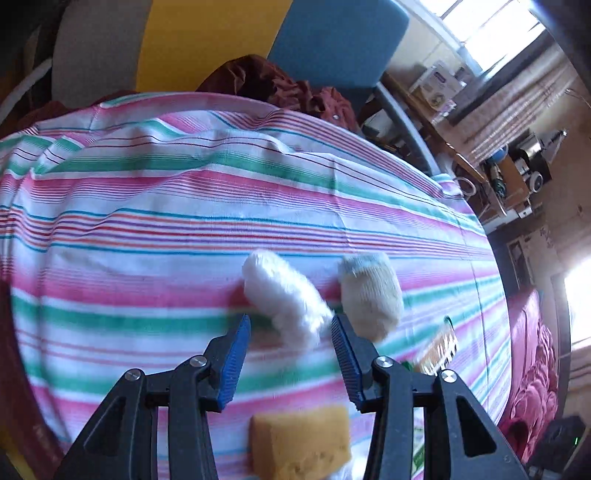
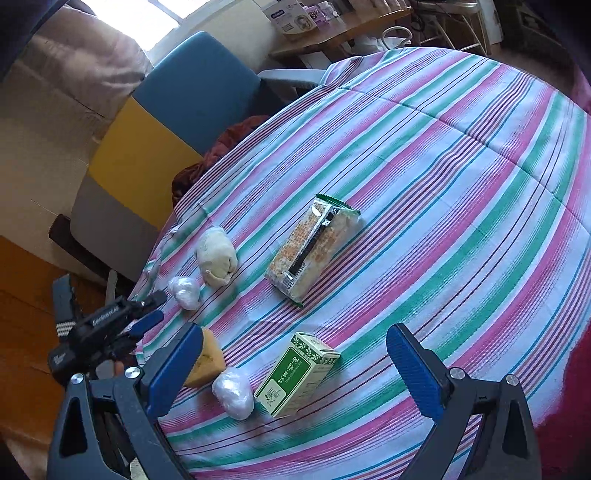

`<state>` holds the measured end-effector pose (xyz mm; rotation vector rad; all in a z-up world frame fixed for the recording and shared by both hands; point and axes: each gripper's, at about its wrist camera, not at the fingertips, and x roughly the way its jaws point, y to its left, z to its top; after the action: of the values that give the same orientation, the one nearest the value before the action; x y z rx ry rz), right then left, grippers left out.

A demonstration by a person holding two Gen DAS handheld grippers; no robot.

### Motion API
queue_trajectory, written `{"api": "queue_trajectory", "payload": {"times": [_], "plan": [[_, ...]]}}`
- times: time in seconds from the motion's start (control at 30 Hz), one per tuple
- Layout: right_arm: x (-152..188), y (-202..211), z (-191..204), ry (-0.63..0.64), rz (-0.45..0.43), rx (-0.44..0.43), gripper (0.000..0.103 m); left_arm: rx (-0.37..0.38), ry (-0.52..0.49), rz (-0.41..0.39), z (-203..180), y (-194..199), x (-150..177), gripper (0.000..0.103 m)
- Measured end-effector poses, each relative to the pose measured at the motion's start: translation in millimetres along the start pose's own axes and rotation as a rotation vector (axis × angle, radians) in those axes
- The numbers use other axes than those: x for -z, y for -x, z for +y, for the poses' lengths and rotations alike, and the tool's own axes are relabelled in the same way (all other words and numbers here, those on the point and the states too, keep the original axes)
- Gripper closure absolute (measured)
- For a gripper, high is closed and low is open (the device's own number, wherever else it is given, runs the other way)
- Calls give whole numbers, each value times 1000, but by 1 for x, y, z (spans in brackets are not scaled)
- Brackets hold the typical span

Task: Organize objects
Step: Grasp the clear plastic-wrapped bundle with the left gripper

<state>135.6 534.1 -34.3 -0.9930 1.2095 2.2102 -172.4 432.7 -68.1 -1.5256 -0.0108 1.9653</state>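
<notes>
On the striped tablecloth (image 1: 147, 206) lie a fluffy white sock roll (image 1: 284, 299), a beige sock roll (image 1: 369, 291) and a yellow sponge (image 1: 299, 443). My left gripper (image 1: 290, 332) is open, its jaws on either side of the near end of the white roll, not closed on it. In the right wrist view I see the same white roll (image 2: 184, 291), beige roll (image 2: 216, 258), sponge (image 2: 207, 360), a second white roll (image 2: 234, 393), a green box (image 2: 295, 373) and a cracker packet (image 2: 314, 245). My right gripper (image 2: 295, 373) is open above the green box. The left gripper (image 2: 147, 310) shows at the left.
A blue, yellow and grey chair (image 2: 159, 122) with a dark red cloth (image 1: 266, 85) stands behind the table. A wooden shelf with boxes (image 2: 332, 22) is beyond it. The table edge (image 2: 147, 280) runs close to the rolls.
</notes>
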Motion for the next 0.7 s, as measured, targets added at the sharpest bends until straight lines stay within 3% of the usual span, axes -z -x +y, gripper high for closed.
{"api": "queue_trajectory", "payload": {"times": [0.13,0.23,0.3,0.43,0.7], "plan": [[1,-4,0,3,20,-4,3,-6,45,22,1,-26,-13,57],[0,-6,-1,3,28,-4,3,-39,15,20,-4,-41,-12,59],[0,-7,0,13,30,-8,3,-69,-37,-8,-9,-39,-8,67],[2,-8,4,38,33,-1,3,-87,-121,-35,-6,-33,3,70],[2,-11,-1,31,52,30,3,-145,-102,-63,20,-1,20,71]]}}
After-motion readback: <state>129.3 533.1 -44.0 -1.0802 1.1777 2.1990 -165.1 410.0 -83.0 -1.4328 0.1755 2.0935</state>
